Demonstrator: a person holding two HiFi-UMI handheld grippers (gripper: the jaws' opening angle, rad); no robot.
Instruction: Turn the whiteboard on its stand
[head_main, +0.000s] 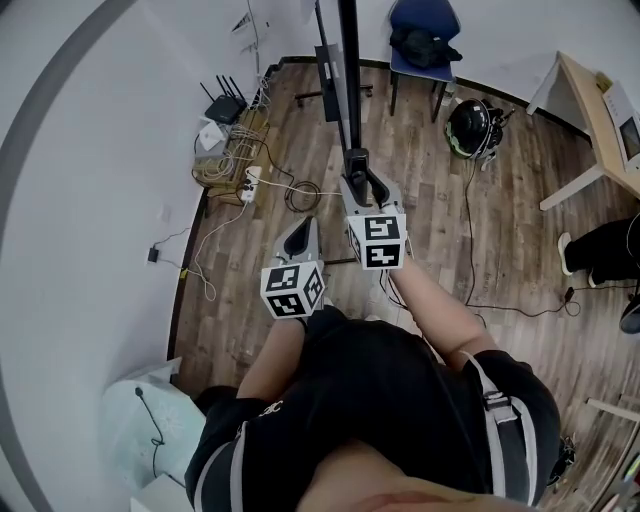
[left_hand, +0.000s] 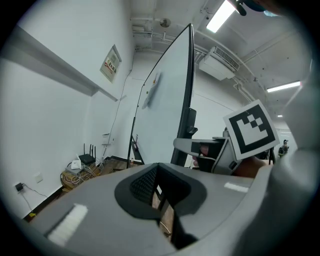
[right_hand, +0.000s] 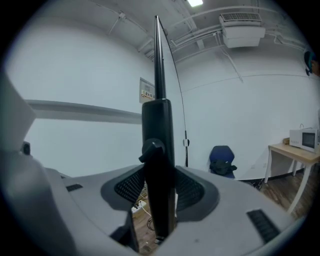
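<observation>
Right tongs (right_hand: 159, 194) grip stand post (right_hand: 158, 130); left tongs (left_hand: 159, 192) apart.

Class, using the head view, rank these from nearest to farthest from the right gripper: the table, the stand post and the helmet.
1. Stand post: clamped between the right gripper's jaws.
2. Helmet: on the floor, off to the gripper's right.
3. Table: at the picture's right edge, beyond the helmet.

No legible text anywhere; print on the wall notice (left_hand: 112, 63) too small.
</observation>
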